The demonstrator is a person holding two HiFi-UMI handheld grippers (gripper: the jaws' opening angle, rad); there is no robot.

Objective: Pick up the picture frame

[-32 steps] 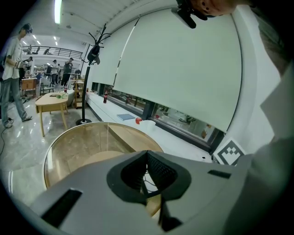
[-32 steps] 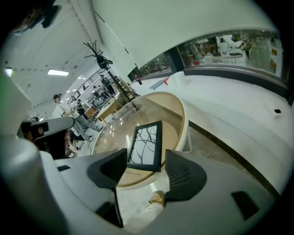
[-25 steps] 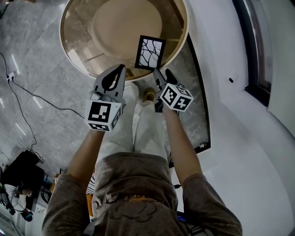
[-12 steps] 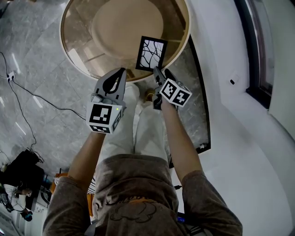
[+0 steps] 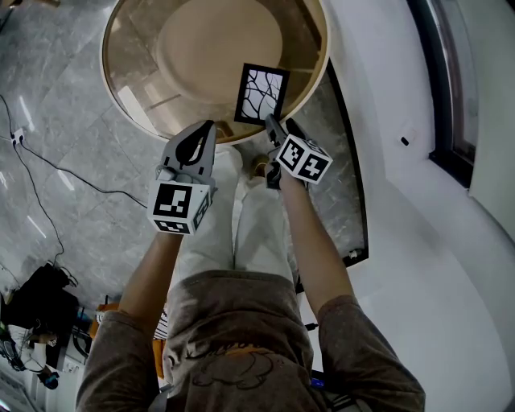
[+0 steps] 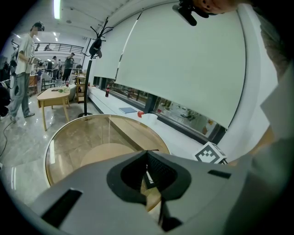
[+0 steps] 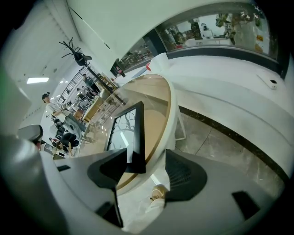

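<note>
Black-edged picture frame (image 5: 261,93), pale branch print, sits inside the spread right tool (image 7: 146,155); left tool (image 6: 147,154) closed.

Open-plan office or showroom lounge, not home. Head view: polished grey marble-look floor (image 5: 64,88) at 9 o'clock, loose cable (image 5: 60,167) across it; round glass-topped table (image 5: 161,72) at 12; long white window ledge (image 5: 386,121) at 3. Left gripper view: wide roller blind (image 6: 183,59) at 1, coat stand (image 6: 87,78), wooden table (image 6: 53,95), several people standing (image 6: 23,64) at 10, railed mezzanine (image 6: 64,46), ceiling strip light (image 6: 56,8) at 11.
</note>
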